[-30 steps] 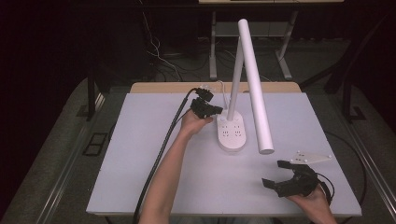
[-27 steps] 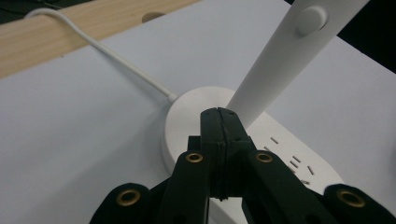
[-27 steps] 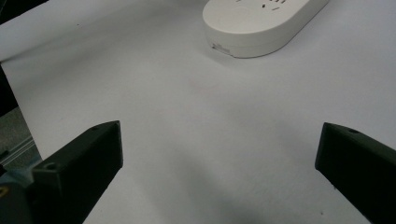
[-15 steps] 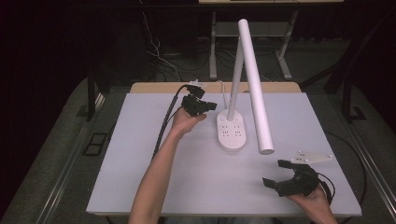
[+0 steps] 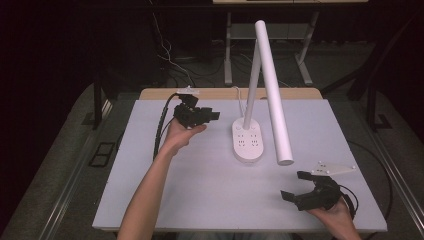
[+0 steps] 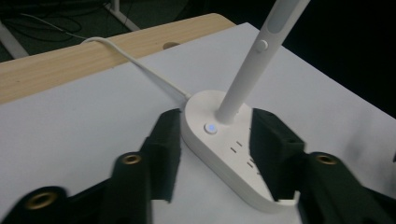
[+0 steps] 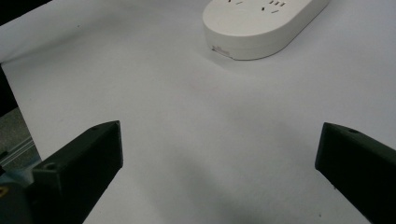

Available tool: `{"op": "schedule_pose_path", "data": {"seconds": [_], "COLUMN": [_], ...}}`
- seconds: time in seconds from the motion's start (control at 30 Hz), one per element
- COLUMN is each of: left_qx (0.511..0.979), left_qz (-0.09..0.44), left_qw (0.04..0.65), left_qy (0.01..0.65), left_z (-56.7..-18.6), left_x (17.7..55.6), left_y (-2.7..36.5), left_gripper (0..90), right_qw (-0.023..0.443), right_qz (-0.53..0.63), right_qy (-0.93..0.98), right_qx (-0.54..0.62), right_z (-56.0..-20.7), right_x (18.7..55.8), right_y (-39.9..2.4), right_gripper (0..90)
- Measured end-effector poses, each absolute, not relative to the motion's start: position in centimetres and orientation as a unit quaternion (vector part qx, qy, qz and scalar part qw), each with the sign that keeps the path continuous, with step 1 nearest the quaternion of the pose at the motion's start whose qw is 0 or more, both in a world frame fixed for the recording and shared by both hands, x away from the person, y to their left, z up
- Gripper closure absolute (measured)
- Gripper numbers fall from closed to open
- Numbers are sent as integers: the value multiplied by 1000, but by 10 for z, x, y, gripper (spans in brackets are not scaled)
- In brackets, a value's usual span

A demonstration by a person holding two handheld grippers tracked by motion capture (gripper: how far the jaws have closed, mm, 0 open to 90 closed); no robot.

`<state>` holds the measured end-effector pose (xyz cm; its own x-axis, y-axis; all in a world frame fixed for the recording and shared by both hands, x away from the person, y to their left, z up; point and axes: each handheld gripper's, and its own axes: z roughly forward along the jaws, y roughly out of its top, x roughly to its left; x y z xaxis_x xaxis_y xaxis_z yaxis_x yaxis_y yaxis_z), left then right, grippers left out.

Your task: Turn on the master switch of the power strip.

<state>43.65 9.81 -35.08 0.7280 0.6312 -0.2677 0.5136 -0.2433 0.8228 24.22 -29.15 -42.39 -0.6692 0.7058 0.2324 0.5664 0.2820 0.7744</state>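
Desk lamp upright on table

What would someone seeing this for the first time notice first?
Probably the white desk lamp, standing mid-table on an oval base with sockets, its long tube head slanting toward the near right. The left gripper hangs just left of the base, its jaws having just been opening with nothing between them. The right gripper rests open at the near right corner.

One lamp stands on one table; two grippers, left and right, hover.
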Motion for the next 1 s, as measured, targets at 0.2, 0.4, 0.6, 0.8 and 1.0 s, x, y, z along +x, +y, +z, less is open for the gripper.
{"op": "schedule_pose_path", "data": {"seconds": [0.2,0.4,0.6,0.8,1.0], "left_qx": [789,789,791,786,782], "left_qz": [50,48,42,47,49], "left_qw": [503,505,500,504,507], "left_qy": [349,346,350,355,359], "left_z": [-348,-345,-346,-354,-364], "left_x": [422,406,392,376,360], "left_y": [113,124,133,144,153], "left_gripper": [211,121,0,0,0], "right_qw": [77,76,75,74,75], "right_qz": [447,447,446,446,447], "right_qy": [797,797,797,797,797], "right_qx": [399,400,400,400,400], "right_z": [-424,-424,-424,-424,-424], "right_x": [242,242,242,242,242], "right_y": [-292,-291,-290,-290,-290], "right_gripper": [3,3,3,3,3]}}
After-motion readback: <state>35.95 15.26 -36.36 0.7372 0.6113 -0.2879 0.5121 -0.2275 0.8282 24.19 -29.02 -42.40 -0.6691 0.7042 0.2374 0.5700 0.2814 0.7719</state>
